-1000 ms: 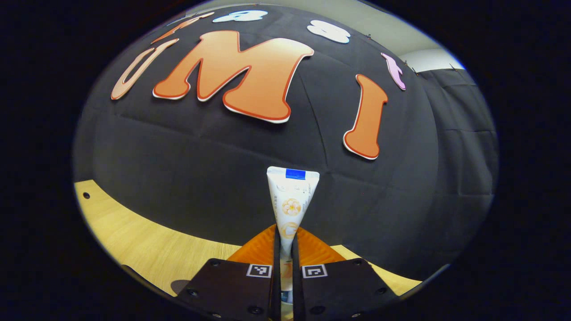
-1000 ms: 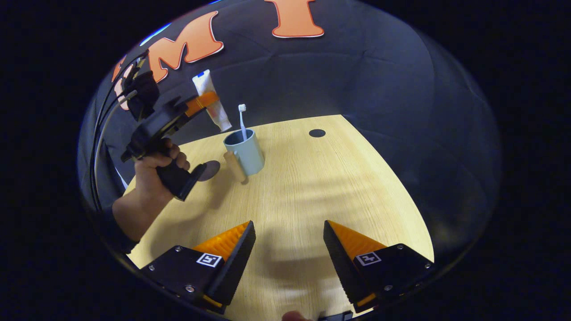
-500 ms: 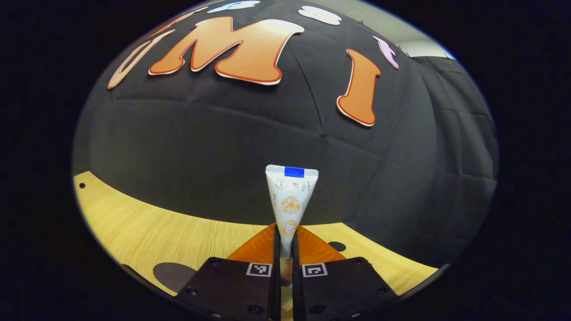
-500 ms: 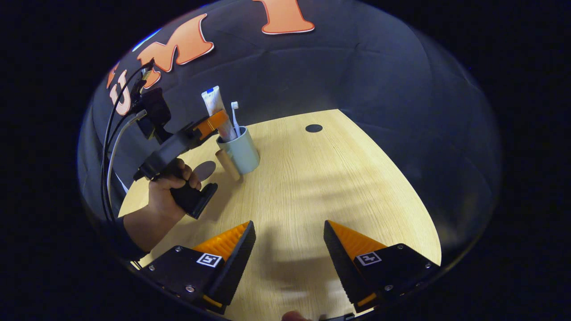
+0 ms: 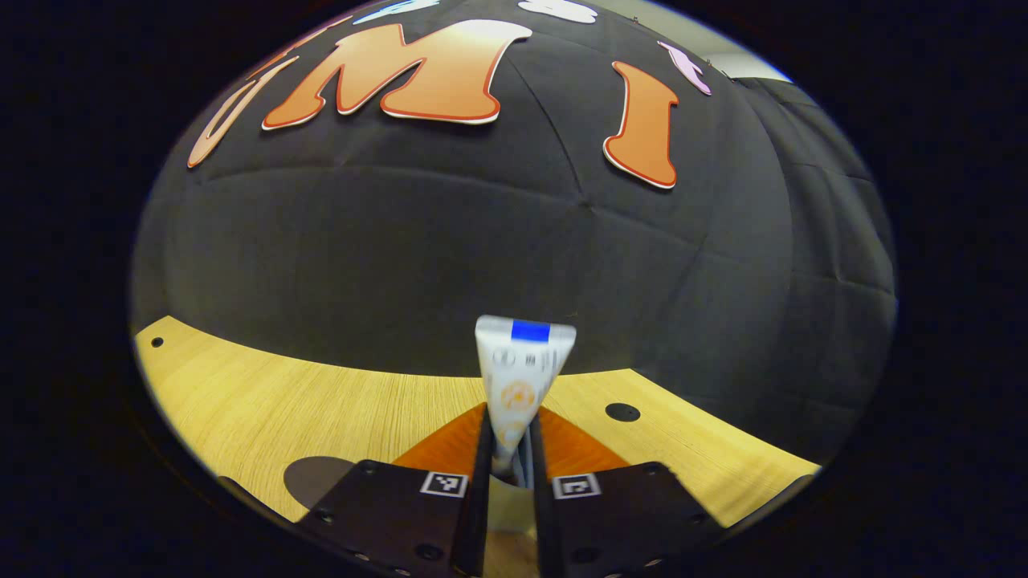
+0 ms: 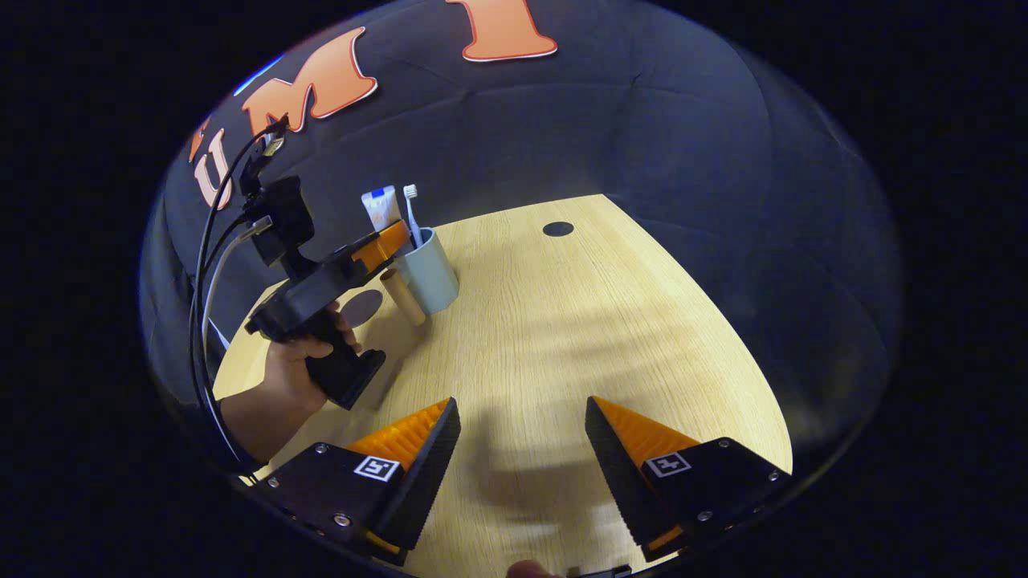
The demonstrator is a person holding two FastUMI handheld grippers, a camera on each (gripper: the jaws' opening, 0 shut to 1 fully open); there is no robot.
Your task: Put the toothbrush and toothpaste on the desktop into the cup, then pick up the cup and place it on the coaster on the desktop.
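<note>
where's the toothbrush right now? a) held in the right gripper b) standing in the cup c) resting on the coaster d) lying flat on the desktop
b: in the right gripper view the toothbrush stands bristles-up in the cup, beside the toothpaste that the left gripper grips at the cup's mouth. The right gripper hangs open over the bare desktop.

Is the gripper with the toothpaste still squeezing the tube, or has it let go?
Cannot tell. In the left gripper view the toothpaste stands between the left gripper fingers, jaws slightly parted, the tube blurred; no clear contact or gap shows.
</note>
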